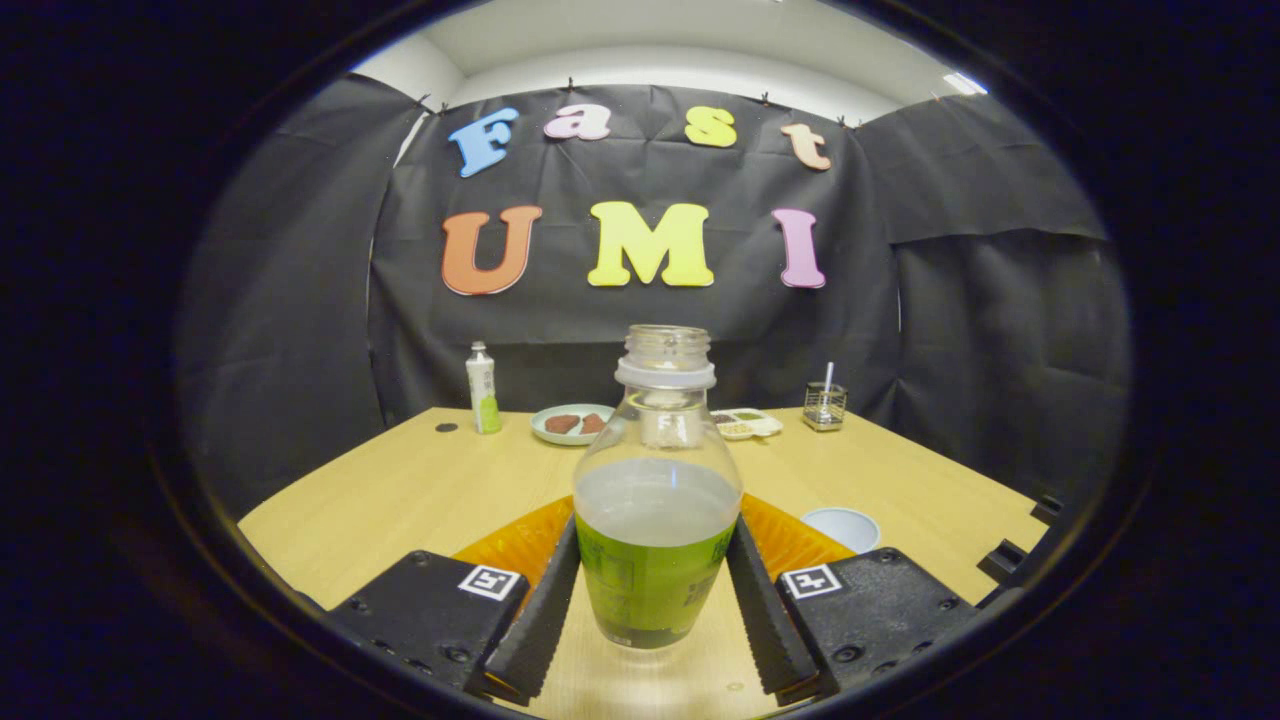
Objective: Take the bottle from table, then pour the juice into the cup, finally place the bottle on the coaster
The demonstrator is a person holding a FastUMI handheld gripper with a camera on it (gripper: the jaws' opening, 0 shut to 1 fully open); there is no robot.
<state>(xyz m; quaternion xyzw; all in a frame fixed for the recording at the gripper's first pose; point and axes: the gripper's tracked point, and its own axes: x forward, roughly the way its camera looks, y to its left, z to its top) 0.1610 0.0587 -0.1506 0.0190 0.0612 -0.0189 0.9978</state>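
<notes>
An uncapped clear bottle [657, 490] stands upright on a light wooden table [400, 490], its long axis vertical and its open mouth pointing straight up, held between the two fingers of the gripper [655, 600]. Both fingers press against the bottle's lower body, one on each flank, so the jaws are clamped on it, and its base appears to rest on the tabletop between them. Pale juice fills roughly the lower half of the bottle, the liquid line sitting level just above a green label band; the neck and shoulder above it are empty, with a pale ring under the threads. Behind the bottle and partly hidden by it and by the fingers lies an orange coaster [510, 545], its edge showing on both sides. Just beside the right-hand finger stands a small pale cup [842, 527], mouth up; whether anything is in it cannot be told. Well beyond, along the table's far edge, are a slim white-and-green bottle [483, 388] standing upright, a round plate [572, 423] carrying two dark brown pieces, a divided dish [748, 423] with small portions of food, and a wire holder [825, 405] with a white stick rising from it.
</notes>
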